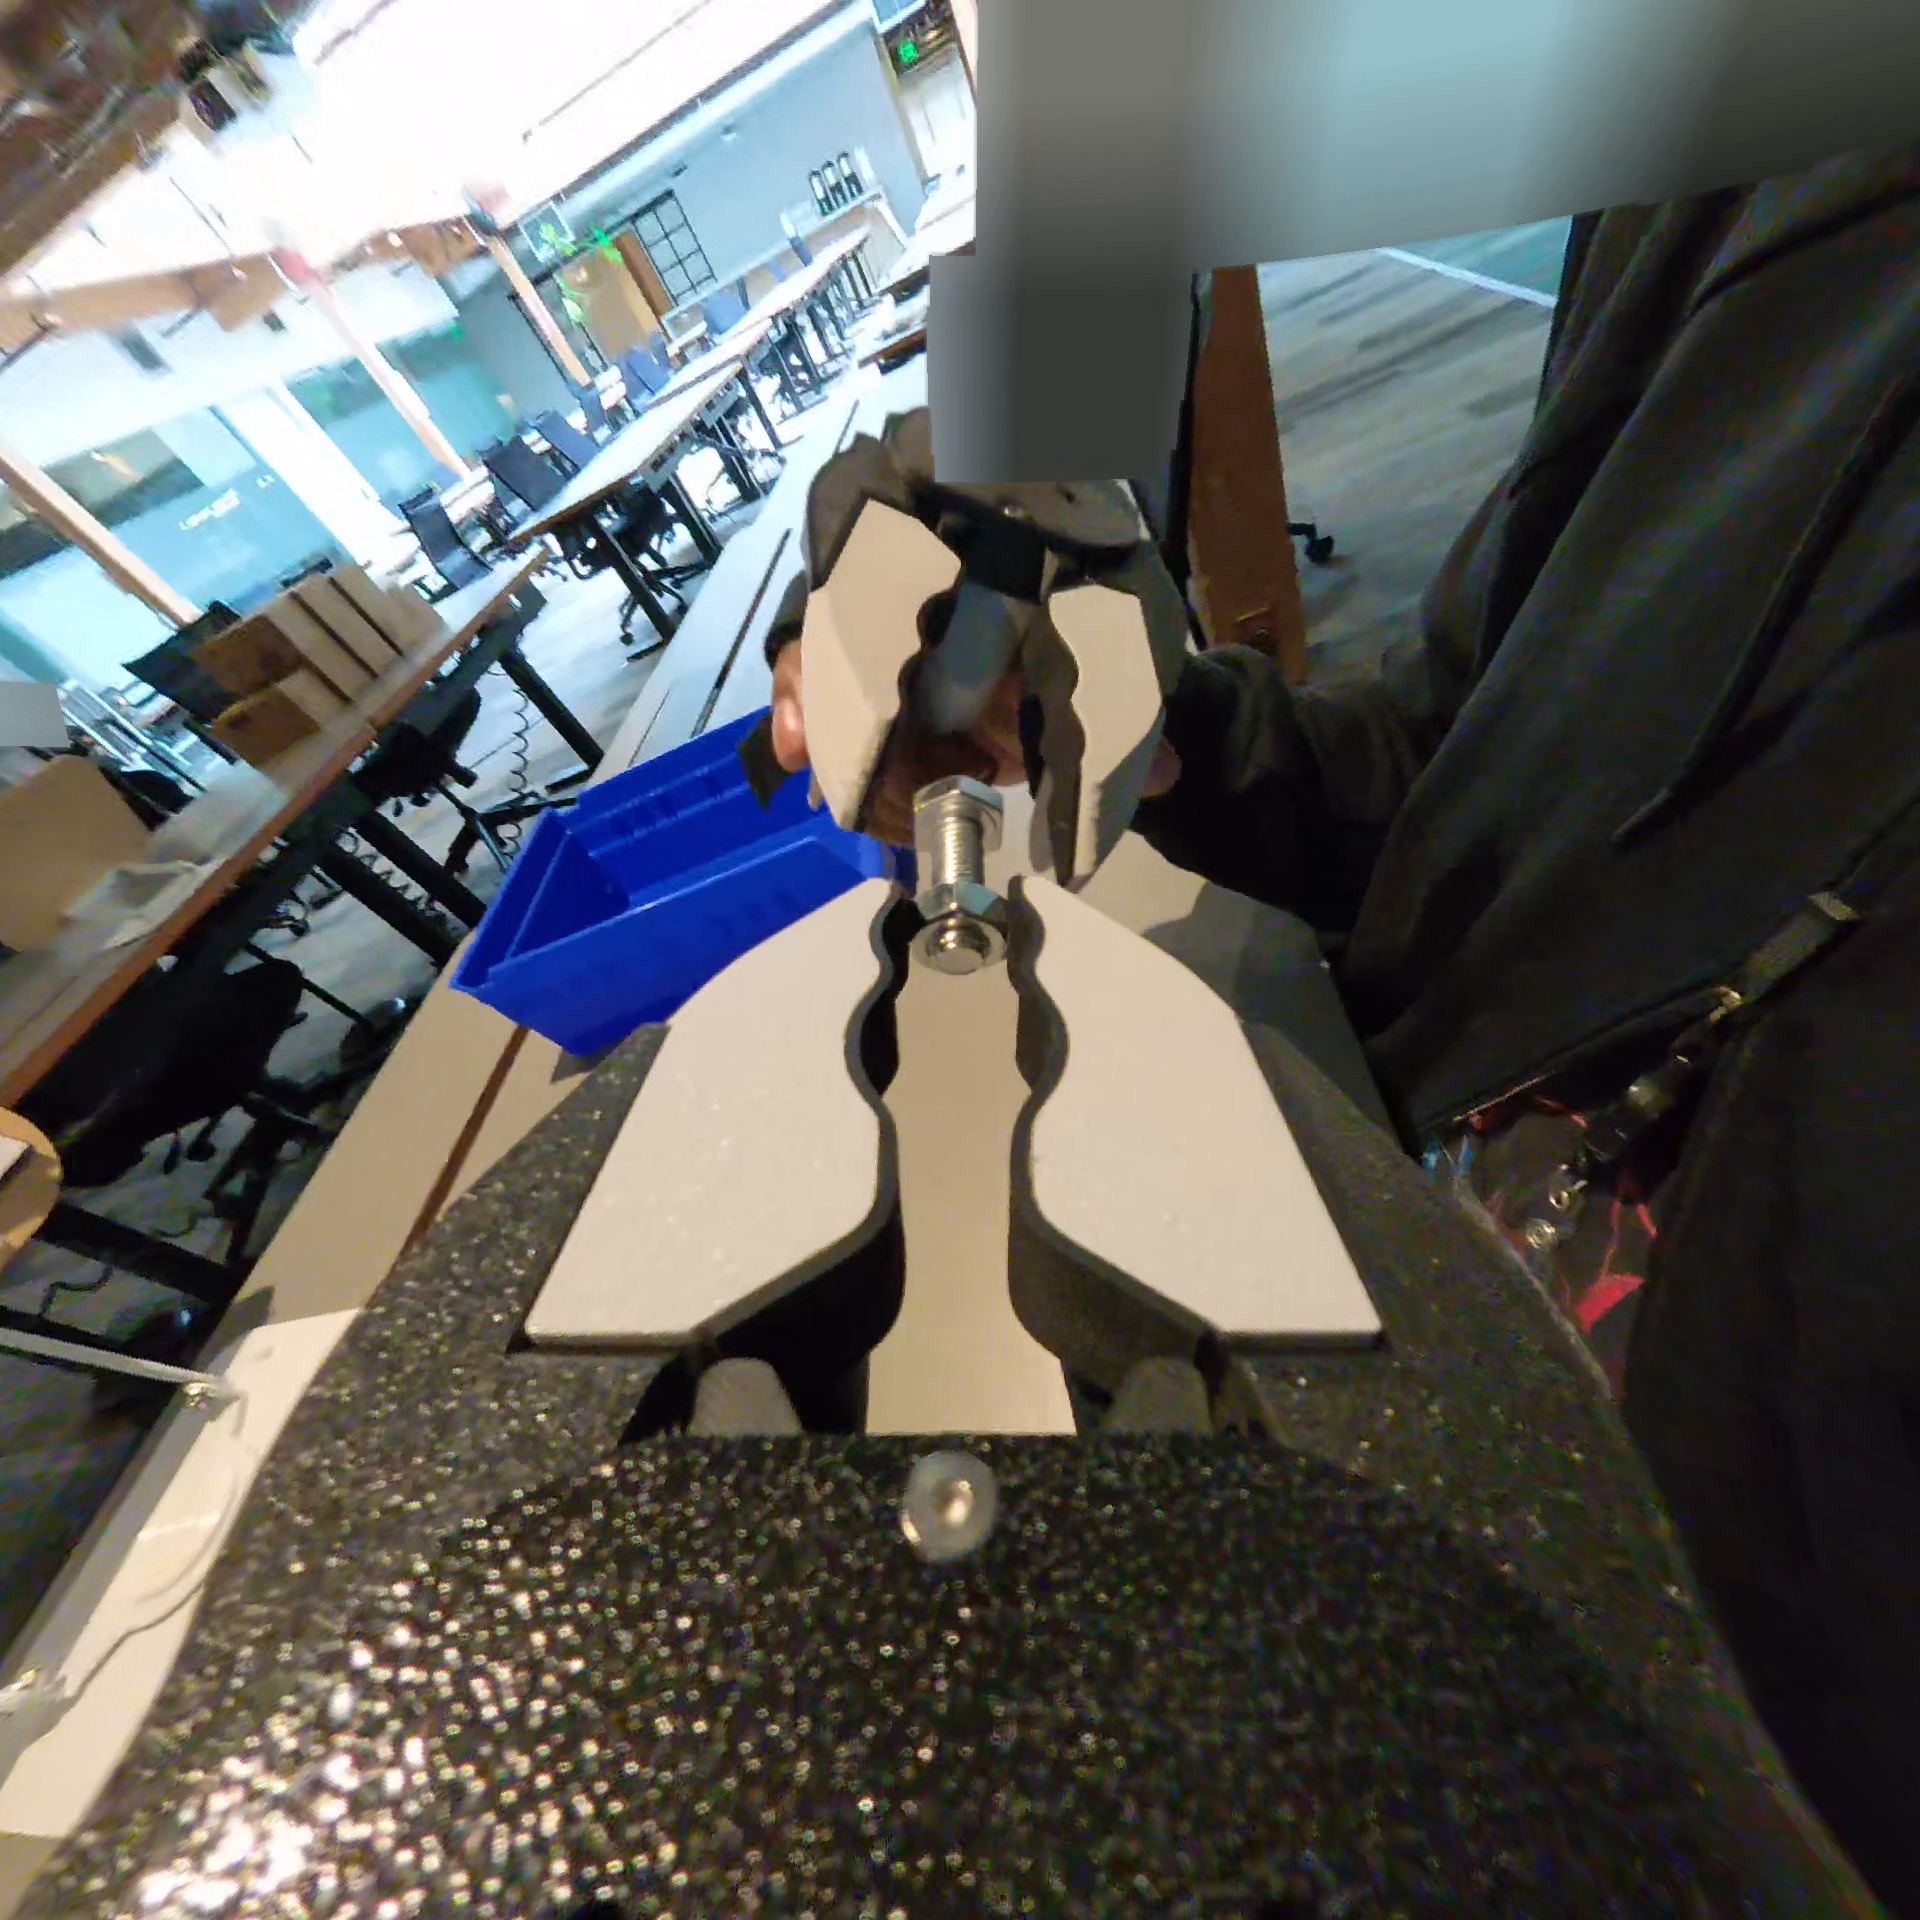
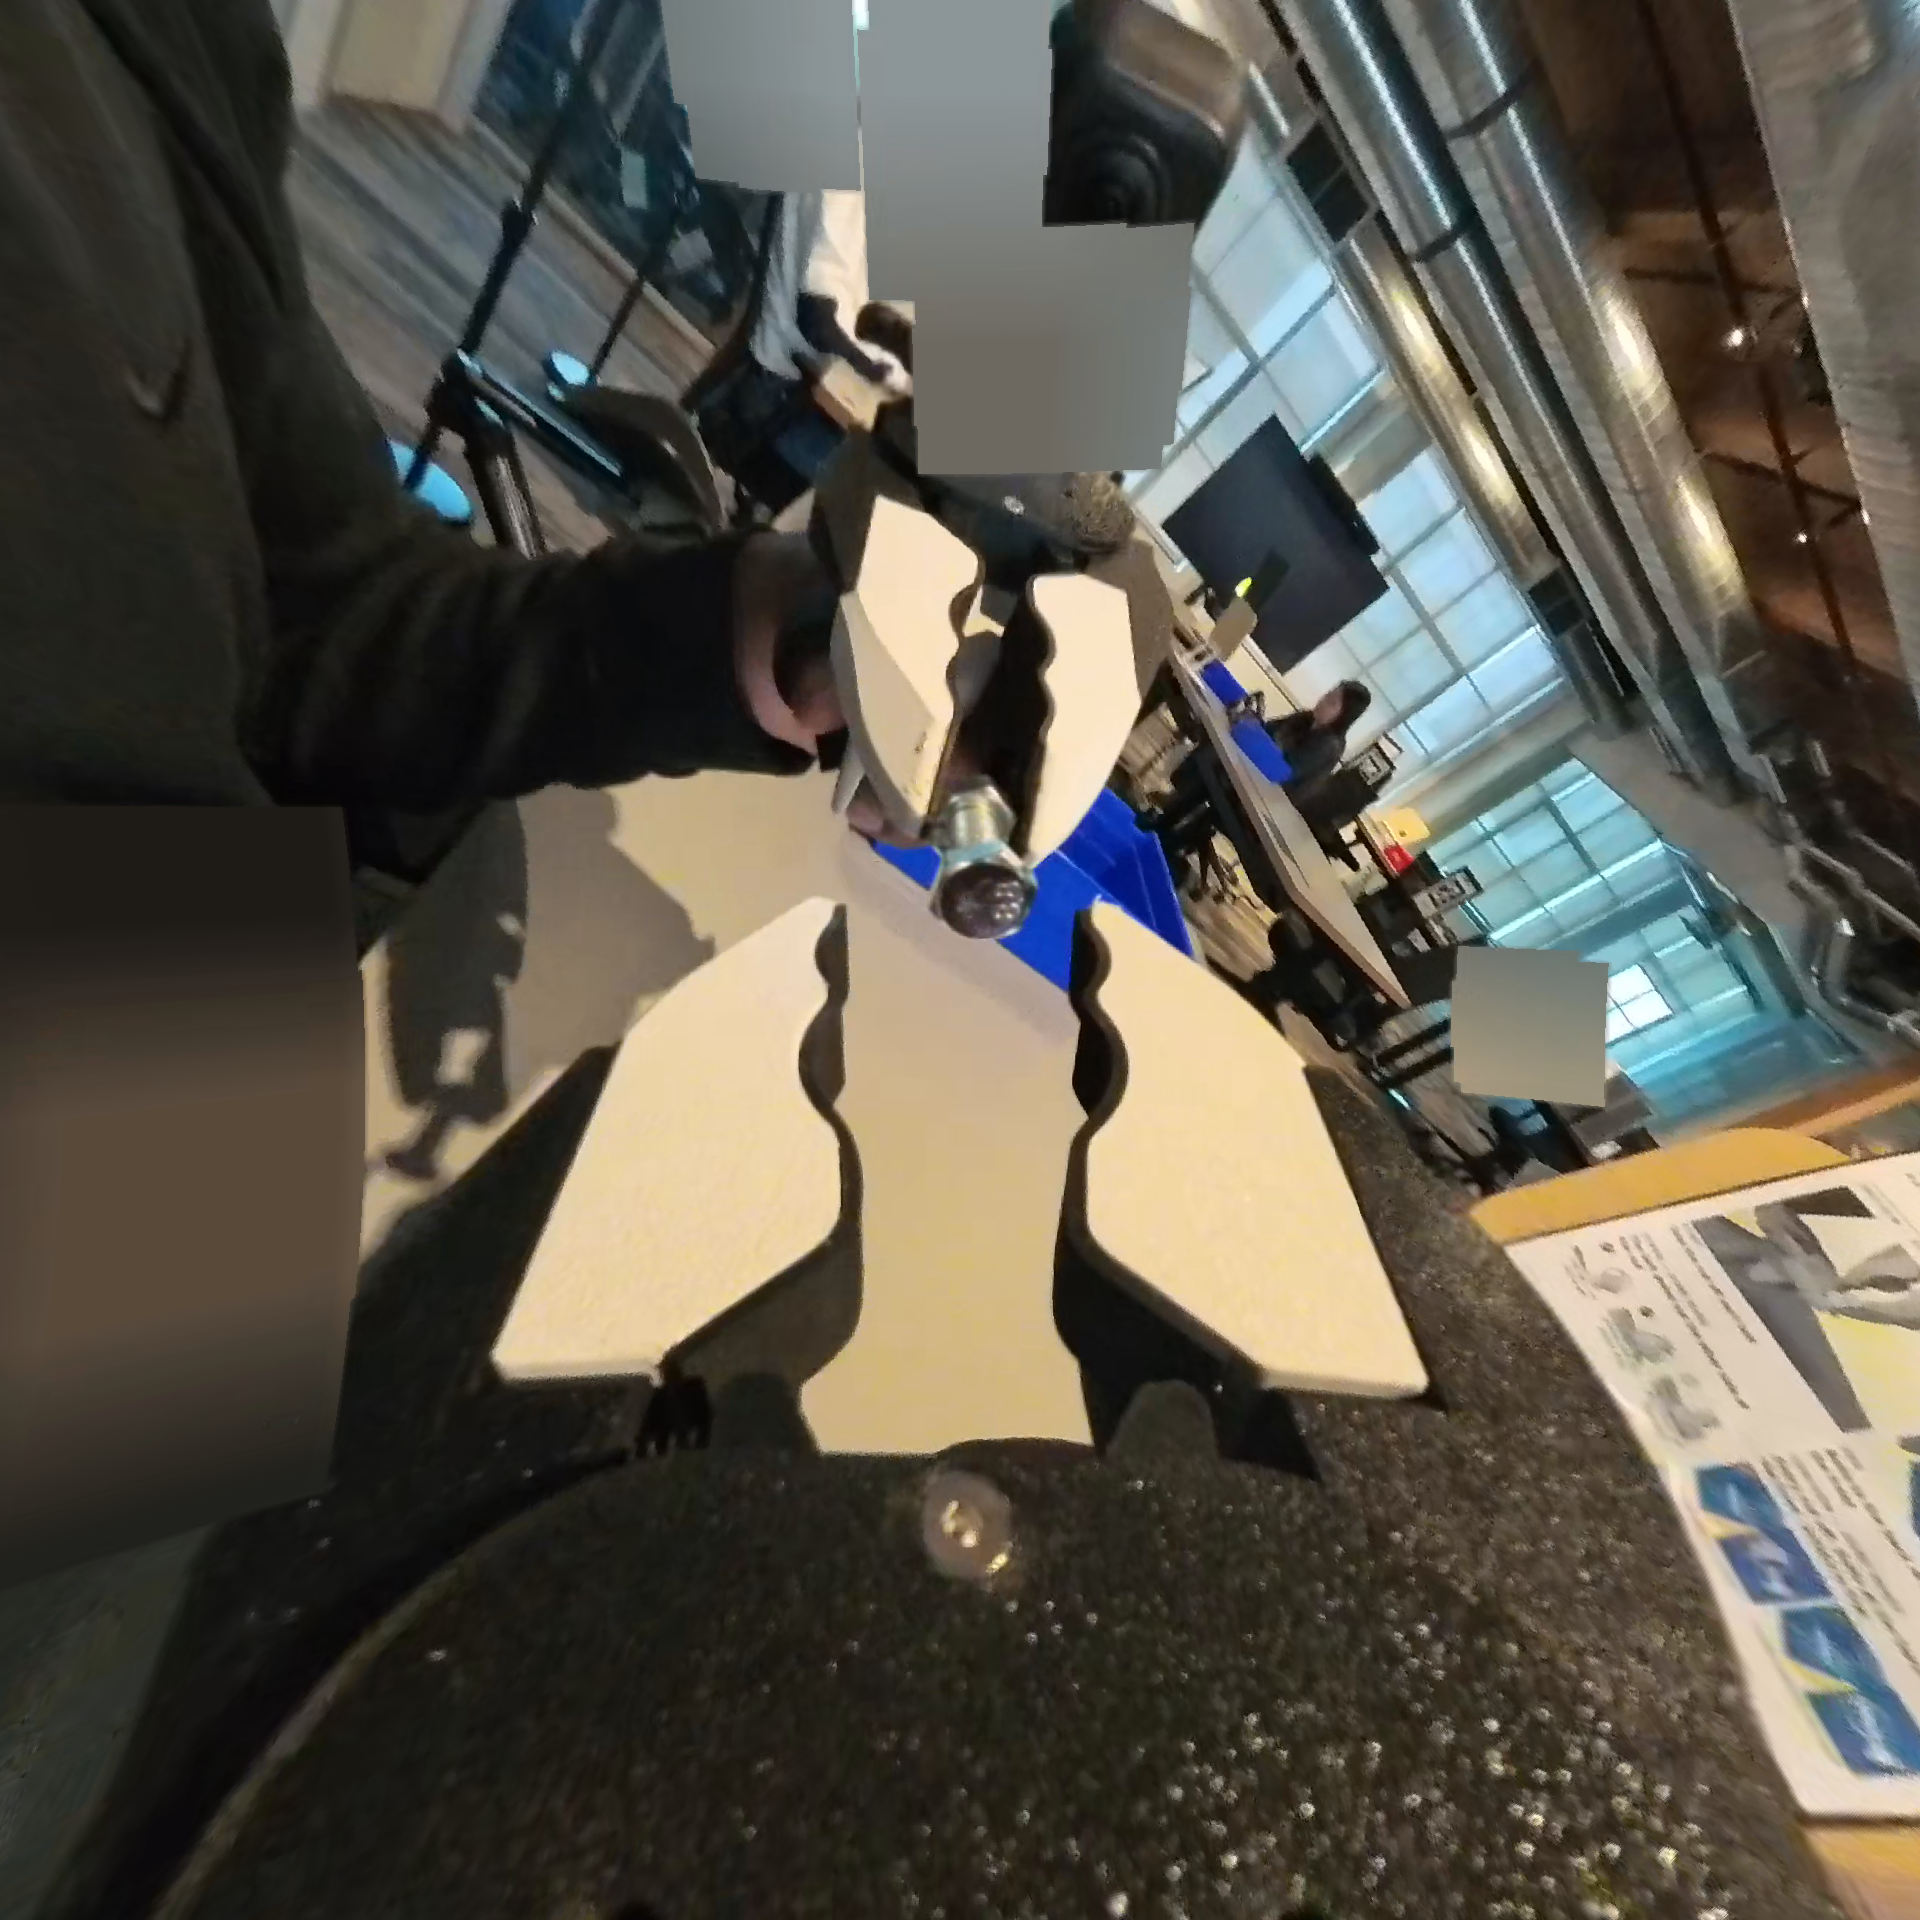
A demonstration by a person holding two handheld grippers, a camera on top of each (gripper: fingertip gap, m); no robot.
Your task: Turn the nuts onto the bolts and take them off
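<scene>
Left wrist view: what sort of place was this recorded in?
Probably a large open-plan office or lab. Long rows of desks with office chairs run far back, and glass-walled rooms line the side. The right wrist view adds exposed ceiling ducts.

1. My right gripper (image 2: 961, 925) has its fingers (image 2: 686, 1143) spread wide, holding nothing.
2. At twelve o'clock, the left gripper (image 2: 982, 790) clamps the bolt (image 2: 977, 847), head end toward me.
3. A blue bin (image 2: 1127, 894) sits behind it on the tabletop (image 2: 935, 1195).
4. A printed sheet (image 2: 1766, 1455) lies at four o'clock.
</scene>
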